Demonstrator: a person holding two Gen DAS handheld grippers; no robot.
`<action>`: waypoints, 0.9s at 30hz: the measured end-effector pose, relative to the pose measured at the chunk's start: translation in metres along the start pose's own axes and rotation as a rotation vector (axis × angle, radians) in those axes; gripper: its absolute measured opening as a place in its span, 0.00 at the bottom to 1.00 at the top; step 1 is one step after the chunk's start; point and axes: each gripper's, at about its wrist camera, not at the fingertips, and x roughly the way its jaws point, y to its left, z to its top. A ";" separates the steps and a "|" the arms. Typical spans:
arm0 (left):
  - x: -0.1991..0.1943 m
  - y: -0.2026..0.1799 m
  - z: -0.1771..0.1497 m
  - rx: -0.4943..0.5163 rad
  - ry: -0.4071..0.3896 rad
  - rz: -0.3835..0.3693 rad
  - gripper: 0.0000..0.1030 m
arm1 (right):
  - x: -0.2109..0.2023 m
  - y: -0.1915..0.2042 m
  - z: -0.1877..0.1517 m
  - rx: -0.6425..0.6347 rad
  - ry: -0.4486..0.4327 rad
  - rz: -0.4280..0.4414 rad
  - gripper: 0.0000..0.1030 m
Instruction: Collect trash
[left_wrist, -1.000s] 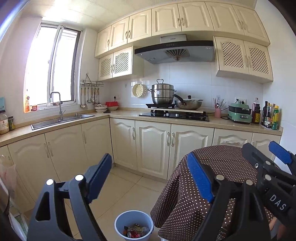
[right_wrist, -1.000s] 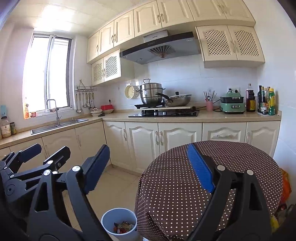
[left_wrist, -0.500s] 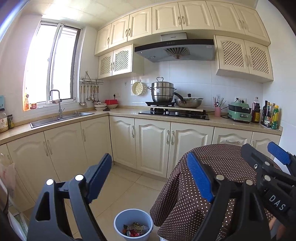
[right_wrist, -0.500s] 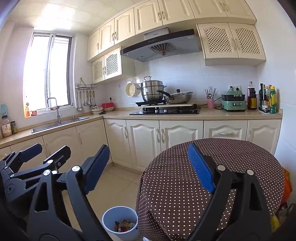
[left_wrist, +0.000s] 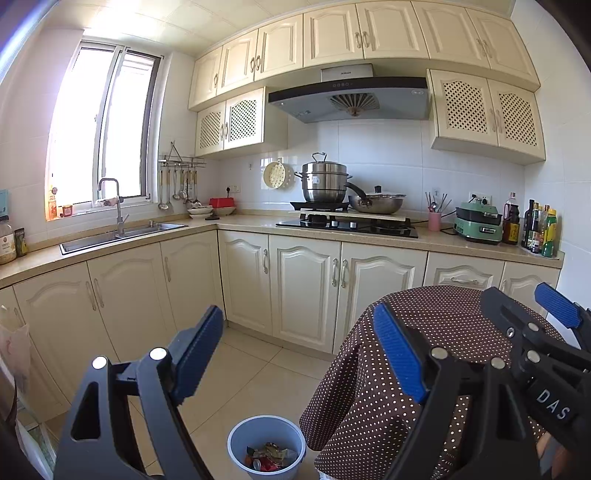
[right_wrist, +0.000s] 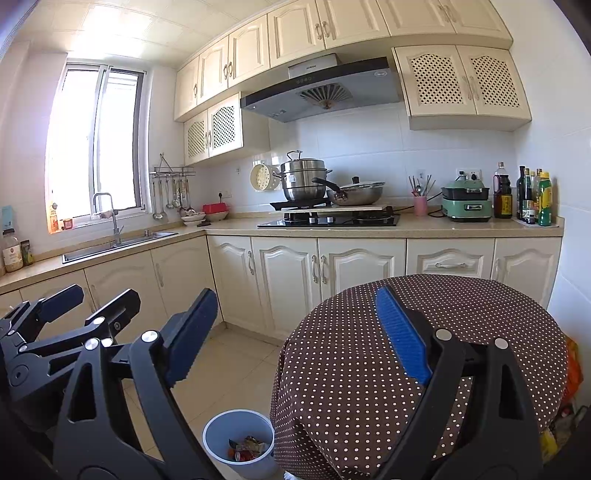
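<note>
2 hand-held grippers spread wide and empty in a kitchen, above a bin of trash.

The left gripper has its blue-padded jaws released, wide apart, with nothing between them. The right gripper is equally spread and grasps nothing. White letters "DAS" show on the right gripper's black body in the left wrist view. Below and between the jaws, a pale blue bin stands on the tiled floor, touching the drape of a brown polka-dot tablecloth on a round table; crumpled wrappers lie inside the bin. Beyond, cream cabinets carry a hob with a steel pot. The range hood's small brand lettering is too small to read.
</note>
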 end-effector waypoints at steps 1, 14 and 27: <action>0.000 0.000 0.000 0.000 0.001 0.000 0.80 | 0.000 0.000 0.000 0.000 0.000 0.000 0.84; 0.002 0.002 -0.001 0.000 0.003 0.001 0.80 | 0.000 -0.001 -0.001 -0.002 0.003 0.001 0.85; 0.003 0.005 -0.003 0.001 0.005 -0.006 0.80 | 0.002 -0.005 -0.001 -0.001 0.006 -0.003 0.85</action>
